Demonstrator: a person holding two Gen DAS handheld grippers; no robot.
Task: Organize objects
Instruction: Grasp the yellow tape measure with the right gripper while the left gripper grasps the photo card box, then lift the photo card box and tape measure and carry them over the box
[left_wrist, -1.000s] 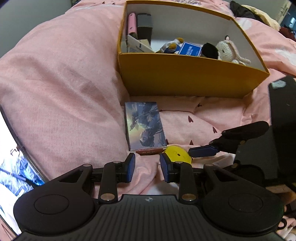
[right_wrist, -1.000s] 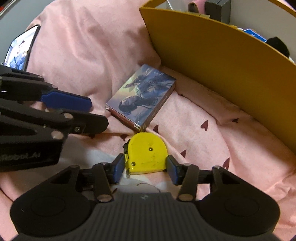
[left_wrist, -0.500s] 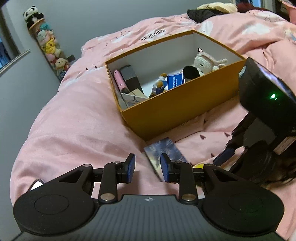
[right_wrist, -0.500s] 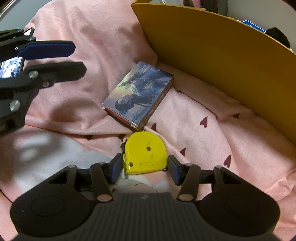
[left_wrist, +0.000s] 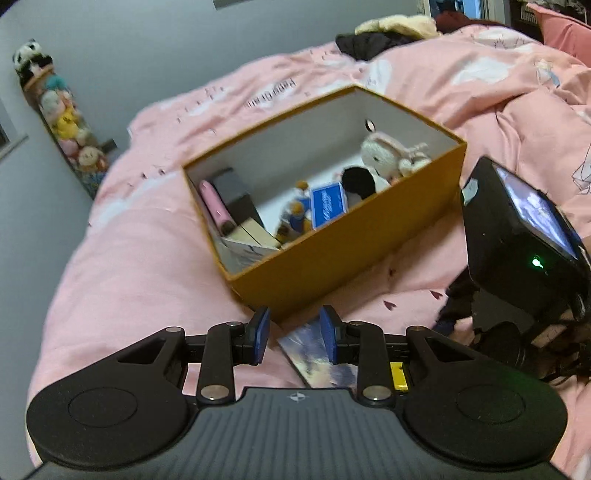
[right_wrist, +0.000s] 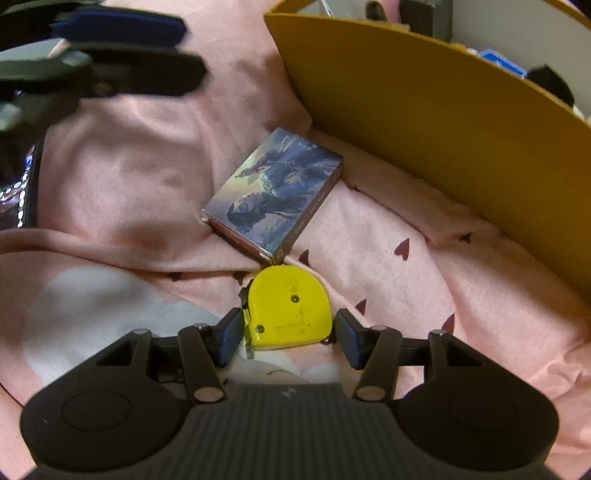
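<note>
Yellow tape measure (right_wrist: 289, 308) hides behind left gripper (left_wrist: 294, 334).

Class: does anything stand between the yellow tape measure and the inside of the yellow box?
Only the yellow box near wall, rising between. The tape measure, lying between the right gripper opening fingers, must go over it; the card box lies aside.

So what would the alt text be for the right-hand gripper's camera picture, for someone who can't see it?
A yellow tape measure lies on a pink bedspread between the opening jaws of the right gripper. Just beyond it lies an illustrated card box, with a yellow storage box behind.
</note>
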